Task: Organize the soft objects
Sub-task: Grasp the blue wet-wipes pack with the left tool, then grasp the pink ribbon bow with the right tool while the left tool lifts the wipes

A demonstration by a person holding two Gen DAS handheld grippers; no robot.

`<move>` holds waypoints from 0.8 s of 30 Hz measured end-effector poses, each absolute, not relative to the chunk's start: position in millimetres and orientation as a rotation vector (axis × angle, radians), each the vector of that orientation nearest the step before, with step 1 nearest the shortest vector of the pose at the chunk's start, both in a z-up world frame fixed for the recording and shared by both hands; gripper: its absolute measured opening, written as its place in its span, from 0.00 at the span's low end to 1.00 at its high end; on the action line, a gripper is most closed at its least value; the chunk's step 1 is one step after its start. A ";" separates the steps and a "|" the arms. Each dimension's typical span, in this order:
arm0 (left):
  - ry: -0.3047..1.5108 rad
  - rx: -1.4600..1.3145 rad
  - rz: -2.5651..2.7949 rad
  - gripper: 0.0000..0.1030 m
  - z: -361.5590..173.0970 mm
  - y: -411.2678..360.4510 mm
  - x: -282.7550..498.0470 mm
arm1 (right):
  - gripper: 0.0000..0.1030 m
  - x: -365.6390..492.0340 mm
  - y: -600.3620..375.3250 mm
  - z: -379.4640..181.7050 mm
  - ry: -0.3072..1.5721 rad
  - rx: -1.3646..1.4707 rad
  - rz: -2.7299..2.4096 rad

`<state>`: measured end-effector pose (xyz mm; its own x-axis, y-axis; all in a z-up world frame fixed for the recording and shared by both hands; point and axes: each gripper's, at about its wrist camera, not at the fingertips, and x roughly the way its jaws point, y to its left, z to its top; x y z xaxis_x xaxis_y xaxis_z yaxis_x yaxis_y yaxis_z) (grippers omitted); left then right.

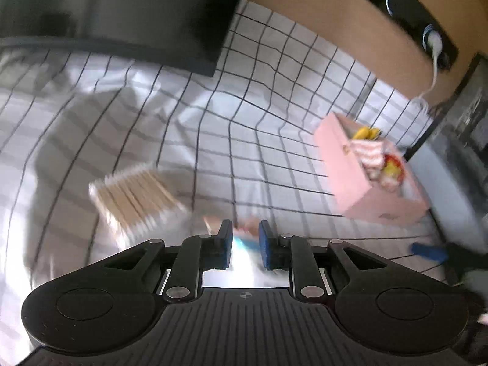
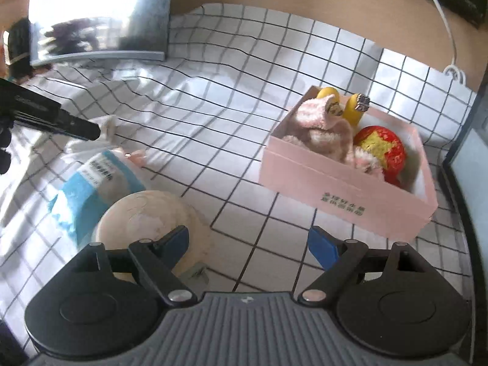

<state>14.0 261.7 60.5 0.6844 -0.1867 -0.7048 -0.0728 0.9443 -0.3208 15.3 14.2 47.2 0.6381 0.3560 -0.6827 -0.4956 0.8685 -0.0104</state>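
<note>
A pink box [image 2: 341, 189] stands on the checked cloth at the right; it holds a pink fluffy sock [image 2: 320, 131], yellow toys [image 2: 355, 111] and a red ball with a yellow star [image 2: 381, 149]. The box also shows in the left wrist view [image 1: 350, 177]. A blue and white soft packet [image 2: 94, 186] lies at the left, and a round cream pad [image 2: 146, 222] lies in front of it. My left gripper [image 1: 245, 238] is nearly shut on the packet's blue and white end [image 1: 242, 244]. My right gripper [image 2: 248, 244] is open and empty, its left finger over the cream pad.
A clear box of cotton swabs [image 1: 137, 195] lies on the cloth left of the left gripper. A dark monitor [image 1: 122, 15] stands at the back. A white cable [image 2: 448, 30] hangs from a wall socket. A dark edge [image 2: 463, 183] borders the cloth at the right.
</note>
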 end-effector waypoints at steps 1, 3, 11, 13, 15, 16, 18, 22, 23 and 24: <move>0.820 -0.372 -0.061 0.20 65.1 261.5 9.6 | 0.84 13.4 9.4 45.8 0.721 -0.196 0.497; 0.839 -0.438 -0.067 0.20 66.8 264.3 0.0 | 0.83 12.1 1.9 42.3 0.732 -0.166 0.481; 0.978 -0.433 -0.097 0.40 51.9 238.1 0.8 | 0.84 2.1 -17.5 28.1 0.791 -0.111 0.543; 0.996 -0.390 -0.120 0.45 52.8 227.5 6.0 | 0.84 -1.6 -21.8 21.9 0.809 -0.113 0.535; 1.008 -0.333 -0.133 0.49 54.2 213.9 10.8 | 0.84 -3.9 -25.3 17.3 0.831 -0.105 0.530; 1.010 -0.307 -0.133 0.52 54.4 207.9 13.3 | 0.84 -4.1 -27.5 15.5 0.842 -0.101 0.529; 1.012 -0.265 -0.127 0.56 54.3 198.4 19.7 | 0.84 -2.6 -31.7 10.7 0.872 -0.092 0.519; 1.028 -0.223 -0.118 0.56 46.9 181.2 28.9 | 0.84 -4.7 -37.7 7.7 0.875 -0.084 0.516; 1.028 -0.210 -0.108 0.57 44.7 178.0 30.3 | 0.85 -5.4 -38.1 7.8 0.874 -0.085 0.520; 1.034 -0.195 -0.105 0.58 42.1 175.1 33.2 | 0.88 -5.7 -38.9 7.7 0.872 -0.081 0.528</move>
